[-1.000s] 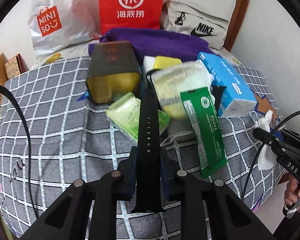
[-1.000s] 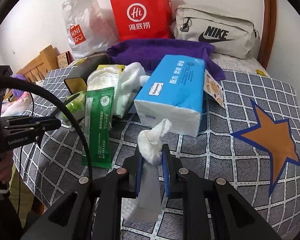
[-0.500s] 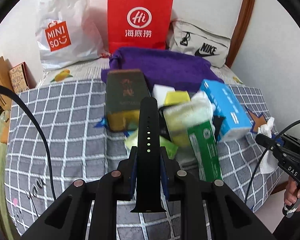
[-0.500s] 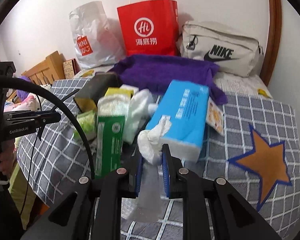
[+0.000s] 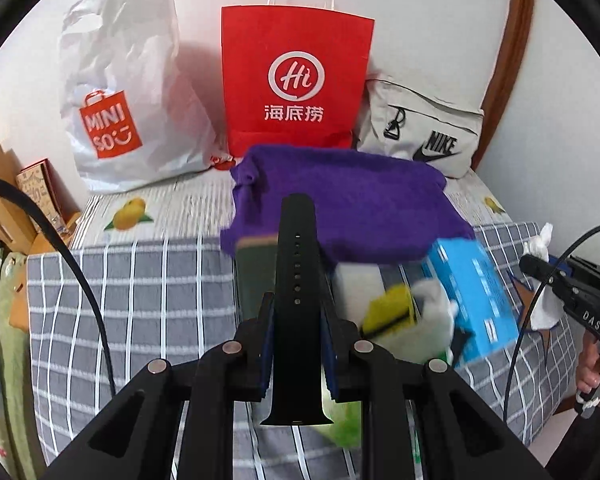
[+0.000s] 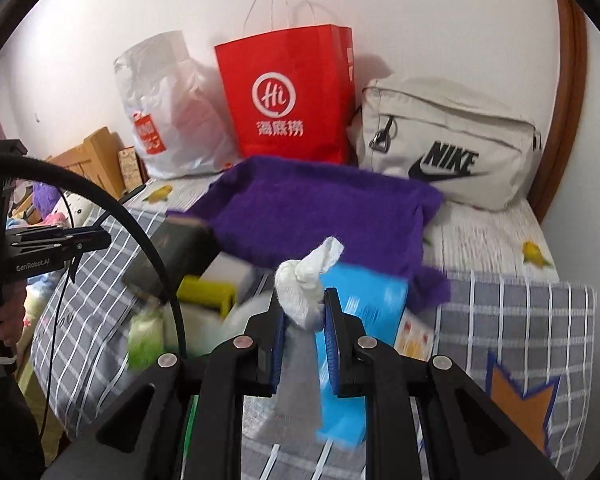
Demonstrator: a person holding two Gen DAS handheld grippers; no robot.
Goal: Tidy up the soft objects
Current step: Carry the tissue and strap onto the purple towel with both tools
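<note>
My left gripper is shut on a black watch strap that stands up between its pads, above the checked bed. My right gripper is shut on a knotted white cloth whose tail hangs below the jaws. The right gripper with its white cloth also shows at the right edge of the left wrist view. Below both lies a blurred pile: a blue tissue pack, a yellow sponge, a dark box and a green packet. A purple towel lies behind the pile.
Against the wall stand a white MINISO bag, a red paper bag and a beige Nike bag. The other handle and a hand show at the left. A wooden bedpost rises at the right.
Both grippers rose and tilted toward the wall, each still holding its item. The pile slid lower in view while the bags and towel came toward the centre.
</note>
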